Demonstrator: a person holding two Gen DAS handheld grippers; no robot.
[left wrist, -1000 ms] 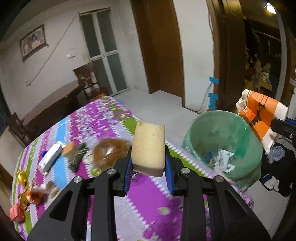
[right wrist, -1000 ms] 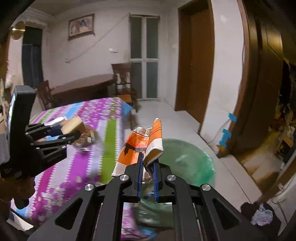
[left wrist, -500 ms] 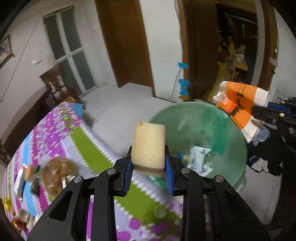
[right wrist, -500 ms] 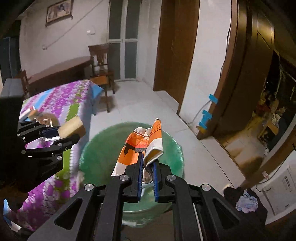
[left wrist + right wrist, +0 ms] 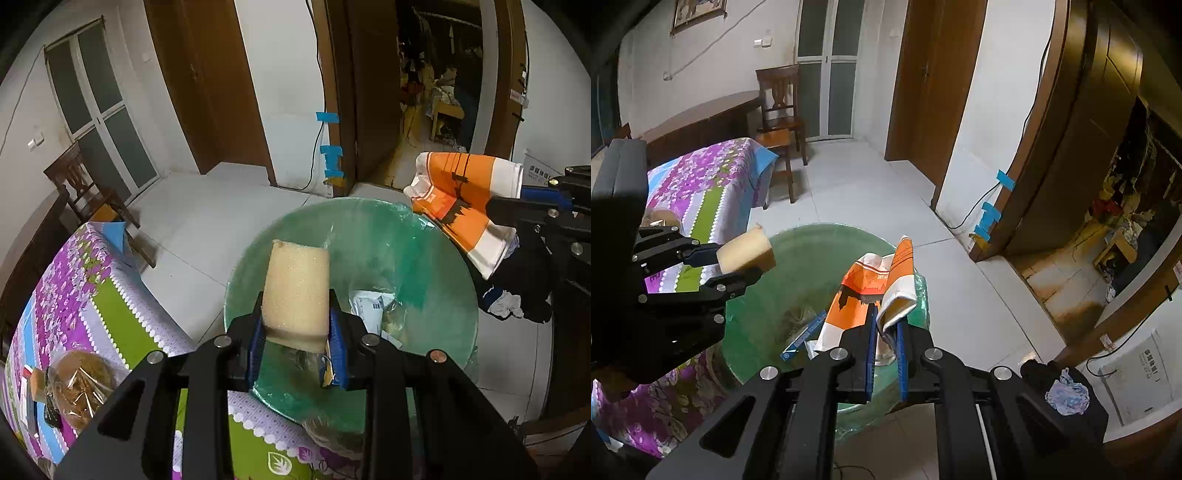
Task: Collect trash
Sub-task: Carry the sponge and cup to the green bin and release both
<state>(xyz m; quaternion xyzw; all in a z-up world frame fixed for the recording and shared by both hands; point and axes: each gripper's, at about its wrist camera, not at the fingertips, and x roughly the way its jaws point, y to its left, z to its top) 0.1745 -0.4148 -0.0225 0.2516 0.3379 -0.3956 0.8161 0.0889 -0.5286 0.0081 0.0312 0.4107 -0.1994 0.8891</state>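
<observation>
The left gripper fingers hold the sponge right over the green bin, while the right gripper fingers pinch the orange wrapper probably above its far rim.

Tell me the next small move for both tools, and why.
Probably open both and drop the loads. The left tool grips a sponge above the green bin, and the right tool pinches an orange-and-white wrapper over the same bin.
</observation>
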